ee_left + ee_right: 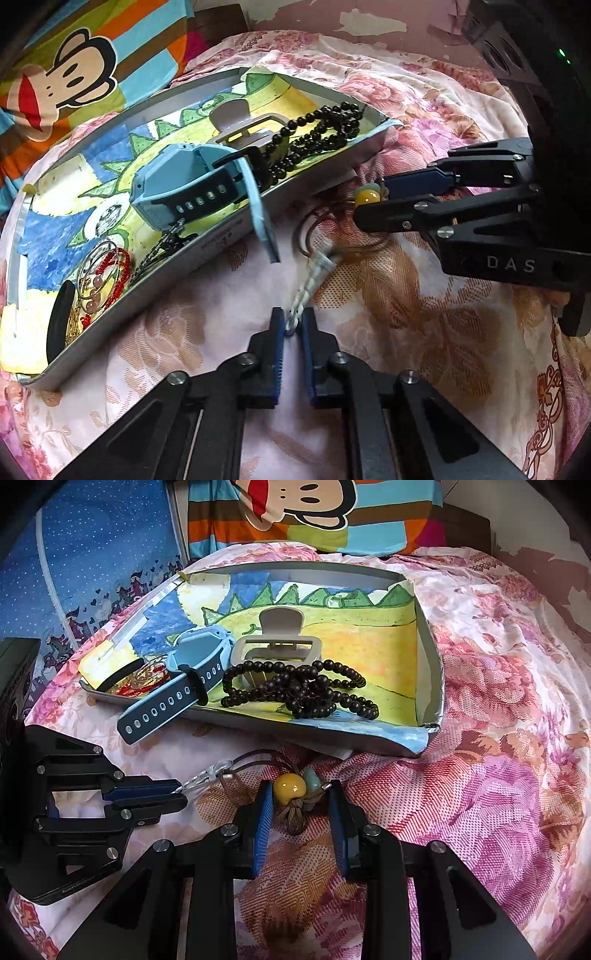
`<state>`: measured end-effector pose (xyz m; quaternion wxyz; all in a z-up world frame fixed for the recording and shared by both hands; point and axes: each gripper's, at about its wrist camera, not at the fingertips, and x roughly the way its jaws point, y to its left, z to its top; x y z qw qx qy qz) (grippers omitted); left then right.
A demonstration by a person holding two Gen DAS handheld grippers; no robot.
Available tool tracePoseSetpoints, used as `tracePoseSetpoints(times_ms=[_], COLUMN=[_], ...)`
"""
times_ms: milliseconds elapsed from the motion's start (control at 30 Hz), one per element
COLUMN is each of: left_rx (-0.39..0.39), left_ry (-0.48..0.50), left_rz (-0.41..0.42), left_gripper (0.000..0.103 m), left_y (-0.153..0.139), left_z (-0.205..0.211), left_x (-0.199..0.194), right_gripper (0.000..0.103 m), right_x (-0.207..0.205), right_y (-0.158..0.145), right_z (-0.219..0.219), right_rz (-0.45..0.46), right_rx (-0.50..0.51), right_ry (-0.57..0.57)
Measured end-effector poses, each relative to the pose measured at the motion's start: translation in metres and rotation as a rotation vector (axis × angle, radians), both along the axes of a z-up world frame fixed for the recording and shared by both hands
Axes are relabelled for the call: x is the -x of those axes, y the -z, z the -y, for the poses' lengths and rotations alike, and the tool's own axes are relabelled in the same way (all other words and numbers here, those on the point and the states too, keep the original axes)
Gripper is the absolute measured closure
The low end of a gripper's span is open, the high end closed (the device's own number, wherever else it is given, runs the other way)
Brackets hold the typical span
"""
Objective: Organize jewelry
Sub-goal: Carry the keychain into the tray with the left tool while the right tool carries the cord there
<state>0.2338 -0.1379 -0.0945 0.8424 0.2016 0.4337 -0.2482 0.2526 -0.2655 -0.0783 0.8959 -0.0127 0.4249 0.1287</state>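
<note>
Most of the job looks done to me: the tray (430,672) on the bed (517,775) already carries watch (192,661), black beads (303,690), hair clip (280,642) and red bracelets (107,273). Only the cord necklace (291,786) remains outside, just beside the tray. My left hand-held gripper (293,325) pinches its clasp chain; my right hand-held gripper (301,797) brackets the yellow bead, slightly open. The cord's loops are hard to trace.
</note>
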Motion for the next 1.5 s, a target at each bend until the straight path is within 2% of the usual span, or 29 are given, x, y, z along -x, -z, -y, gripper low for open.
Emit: tracePoseSetpoints(times_ms=[133,433,600,767,900,1000,1167,1333,1433,1500], left_rx=[0.013,0.1,0.103,0.176,0.242,0.263,0.309,0.371,0.387,0.387], left_ry=[-0.011,-0.089,-0.163,-0.253,-0.298,-0.313,-0.365,-0.442,-0.493,-0.532], left_rz=[-0.006,-0.075,-0.063,-0.057,-0.025,0.009,0.067,0.129,0.199,0.212], left_gripper=[0.098,0.1,0.1,0.1,0.1,0.1,0.1,0.1,0.1,0.1], left_y=[-0.002,-0.011,-0.02,-0.036,-0.053,-0.063,-0.077,-0.09,-0.093,-0.091], left_z=[-0.001,-0.016,-0.024,-0.043,-0.06,-0.068,-0.082,-0.102,-0.112,-0.117], left_x=[0.001,0.021,0.038,0.055,0.073,0.081,0.074,0.057,0.039,0.021], right_gripper=[0.077,0.077,0.077,0.077,0.077,0.077,0.077,0.077,0.077,0.077], right_x=[0.005,0.031,0.05,0.072,0.084,0.09,0.081,0.059,0.038,0.025], right_y=[-0.002,-0.011,-0.022,-0.04,-0.058,-0.073,-0.09,-0.096,-0.096,-0.093], right_z=[0.002,0.003,0.002,-0.006,-0.021,-0.032,-0.036,-0.03,-0.026,-0.023], right_rz=[-0.01,-0.02,0.007,0.07,0.154,0.256,0.381,0.436,0.437,0.422], right_rx=[0.001,0.0,-0.024,-0.077,-0.114,-0.134,-0.145,-0.139,-0.14,-0.155], right_ry=[0.0,0.002,0.015,0.009,-0.035,-0.074,-0.046,0.03,0.07,0.09])
